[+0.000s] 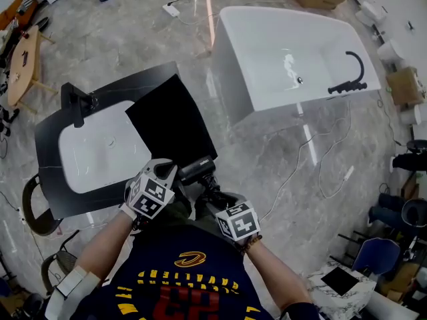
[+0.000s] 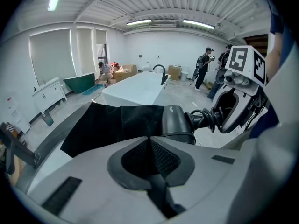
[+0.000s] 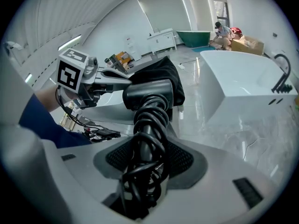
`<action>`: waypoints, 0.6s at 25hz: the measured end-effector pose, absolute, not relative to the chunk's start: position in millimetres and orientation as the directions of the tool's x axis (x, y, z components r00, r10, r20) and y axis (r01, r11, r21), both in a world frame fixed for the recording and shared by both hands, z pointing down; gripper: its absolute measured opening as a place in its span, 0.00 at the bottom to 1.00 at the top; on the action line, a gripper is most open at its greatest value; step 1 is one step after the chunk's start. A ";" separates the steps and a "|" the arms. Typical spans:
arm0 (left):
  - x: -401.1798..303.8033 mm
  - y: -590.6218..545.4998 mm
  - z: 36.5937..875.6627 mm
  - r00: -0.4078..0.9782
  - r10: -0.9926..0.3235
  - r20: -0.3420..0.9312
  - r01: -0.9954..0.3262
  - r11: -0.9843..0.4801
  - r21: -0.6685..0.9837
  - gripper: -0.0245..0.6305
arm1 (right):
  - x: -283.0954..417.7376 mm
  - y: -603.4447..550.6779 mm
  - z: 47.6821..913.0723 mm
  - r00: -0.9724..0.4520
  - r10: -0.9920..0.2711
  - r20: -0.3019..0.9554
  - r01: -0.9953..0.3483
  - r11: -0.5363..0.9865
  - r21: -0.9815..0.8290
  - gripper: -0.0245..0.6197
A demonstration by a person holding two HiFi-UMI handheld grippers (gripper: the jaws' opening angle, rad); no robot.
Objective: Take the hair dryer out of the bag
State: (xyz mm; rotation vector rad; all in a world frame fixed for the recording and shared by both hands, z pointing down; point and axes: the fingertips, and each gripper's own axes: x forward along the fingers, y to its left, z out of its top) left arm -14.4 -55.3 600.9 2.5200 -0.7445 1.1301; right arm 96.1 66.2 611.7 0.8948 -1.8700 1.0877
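The right claw (image 3: pixel 148 149) is clamped round the cord-wrapped handle of the black plastic hair dryer (image 3: pixel 148 93). Its barrel stands just ahead of the jaws, with the front end in the mouth of the flat black fabric bag (image 3: pixel 166 78). The left claw (image 2: pixel 149 139), just beside the barrel, has its jaws pinched together on the bag's edge.

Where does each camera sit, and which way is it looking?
Head view: on the person's head, facing steeply down at a black cloth bag and black hair dryer; forearms, left gripper and right gripper show.
Left gripper view: on the left gripper, looking along its jaws shut on the bag; right gripper opposite.
Right gripper view: on the right gripper, along jaws clamping the dryer's cord-wrapped handle; left gripper shows.
Shared: both gripper views catch the white bathtub.
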 end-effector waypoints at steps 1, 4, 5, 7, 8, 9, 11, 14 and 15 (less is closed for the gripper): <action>-13.0 -54.6 602.7 0.568 -0.332 0.753 -0.551 -0.833 0.048 0.06 | 96.5 70.6 611.4 -0.448 -0.191 0.873 -0.857 0.370 -0.359 0.37; -11.7 -53.0 607.9 0.586 -0.314 0.747 -0.533 -0.844 0.063 0.06 | 96.5 83.6 609.4 -0.458 -0.212 0.863 -0.868 0.313 -0.384 0.37; -11.9 -52.3 608.9 0.590 -0.310 0.745 -0.530 -0.845 0.068 0.06 | 96.2 87.4 607.3 -0.467 -0.220 0.857 -0.870 0.291 -0.399 0.37; -12.6 -51.1 609.9 0.602 -0.306 0.737 -0.527 -0.846 0.079 0.06 | 94.8 92.2 600.1 -0.489 -0.245 0.837 -0.866 0.247 -0.434 0.37; -12.8 -51.0 610.0 0.609 -0.306 0.732 -0.527 -0.846 0.085 0.06 | 93.8 92.4 595.1 -0.503 -0.263 0.823 -0.862 0.226 -0.455 0.37; -12.9 -50.8 609.9 0.615 -0.304 0.727 -0.529 -0.844 0.094 0.06 | 92.8 90.9 589.3 -0.518 -0.285 0.806 -0.855 0.206 -0.477 0.37; -13.0 -49.1 608.5 0.626 -0.298 0.721 -0.536 -0.836 0.120 0.06 | 91.2 84.3 576.4 -0.545 -0.332 0.770 -0.838 0.177 -0.517 0.37; -13.3 -44.7 607.8 0.629 -0.298 0.718 -0.553 -0.821 0.144 0.06 | 90.4 68.1 556.9 -0.572 -0.397 0.718 -0.815 0.172 -0.554 0.37; -14.1 -43.3 608.4 0.624 -0.303 0.720 -0.559 -0.817 0.141 0.06 | 90.1 62.0 551.0 -0.581 -0.416 0.700 -0.806 0.173 -0.566 0.37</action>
